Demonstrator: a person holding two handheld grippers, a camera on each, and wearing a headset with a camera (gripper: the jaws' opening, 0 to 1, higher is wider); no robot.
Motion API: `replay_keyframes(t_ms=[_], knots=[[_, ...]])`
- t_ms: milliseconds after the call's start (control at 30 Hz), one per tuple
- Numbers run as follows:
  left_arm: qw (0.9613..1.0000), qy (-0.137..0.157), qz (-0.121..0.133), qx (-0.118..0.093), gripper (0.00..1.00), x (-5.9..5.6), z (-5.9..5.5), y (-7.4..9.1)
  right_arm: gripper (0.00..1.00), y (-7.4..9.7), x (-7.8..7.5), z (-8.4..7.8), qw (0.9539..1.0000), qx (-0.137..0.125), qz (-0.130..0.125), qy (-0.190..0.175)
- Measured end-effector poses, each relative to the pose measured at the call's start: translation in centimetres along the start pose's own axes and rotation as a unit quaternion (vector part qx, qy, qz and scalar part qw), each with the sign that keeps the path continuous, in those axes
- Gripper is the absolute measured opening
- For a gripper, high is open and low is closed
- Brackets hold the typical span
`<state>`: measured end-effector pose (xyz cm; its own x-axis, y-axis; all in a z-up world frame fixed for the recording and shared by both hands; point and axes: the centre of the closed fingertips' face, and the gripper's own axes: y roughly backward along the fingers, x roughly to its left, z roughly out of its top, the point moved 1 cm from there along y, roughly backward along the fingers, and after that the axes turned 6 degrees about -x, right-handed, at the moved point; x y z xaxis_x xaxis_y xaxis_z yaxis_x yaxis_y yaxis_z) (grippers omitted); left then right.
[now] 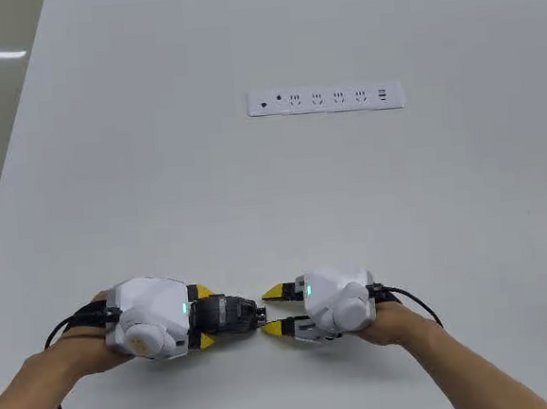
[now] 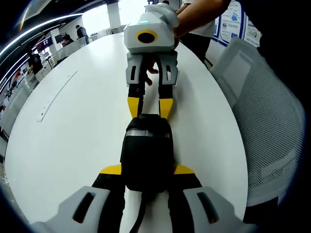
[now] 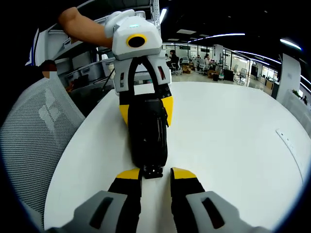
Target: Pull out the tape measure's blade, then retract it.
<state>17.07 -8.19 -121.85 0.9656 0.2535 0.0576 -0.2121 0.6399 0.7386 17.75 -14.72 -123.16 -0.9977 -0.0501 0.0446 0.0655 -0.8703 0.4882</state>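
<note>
A black tape measure (image 1: pixel 230 314) lies low over the white table (image 1: pixel 254 196), and my left gripper (image 1: pixel 206 316) is shut on its body. In the left gripper view the case (image 2: pixel 148 155) sits between my yellow-tipped jaws (image 2: pixel 148 170). My right gripper (image 1: pixel 272 311) faces it from the right, open, its yellow tips on either side of the case's front end. In the right gripper view the small blade hook (image 3: pixel 153 171) sits between my own fingertips (image 3: pixel 155 174), close to both. No blade shows outside the case.
A white power strip (image 1: pixel 326 98) lies further back on the table. The table's left edge (image 1: pixel 9 159) runs diagonally, with floor beyond. A grey mesh chair (image 2: pixel 262 136) stands at the near side. Black cables (image 1: pixel 60 327) trail from both grippers.
</note>
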Motion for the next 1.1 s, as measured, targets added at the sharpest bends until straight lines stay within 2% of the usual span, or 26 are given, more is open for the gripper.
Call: replay_keyframes(t_ms=[300, 533, 700, 1100], knots=[[0.9999, 0.007, 0.0, -0.013, 0.29, -0.03, 0.04, -0.05, 0.19, -0.35, 0.32, -0.57, 0.9999, 0.008, 0.01, 0.0], [0.9996, 0.012, -0.002, -0.024, 0.29, 0.03, -0.01, 0.02, 0.15, -0.55, 0.78, -0.3, 0.9996, -0.001, 0.028, 0.008], [0.9991, 0.021, 0.0, -0.036, 0.29, 0.09, 0.0, 0.01, 0.15, -0.45, 0.65, -0.33, 0.9996, -0.001, 0.024, 0.011], [0.9988, 0.029, -0.002, -0.041, 0.29, 0.15, -0.1, 0.14, 0.12, -0.53, 0.79, -0.02, 0.9994, 0.001, 0.032, 0.012]])
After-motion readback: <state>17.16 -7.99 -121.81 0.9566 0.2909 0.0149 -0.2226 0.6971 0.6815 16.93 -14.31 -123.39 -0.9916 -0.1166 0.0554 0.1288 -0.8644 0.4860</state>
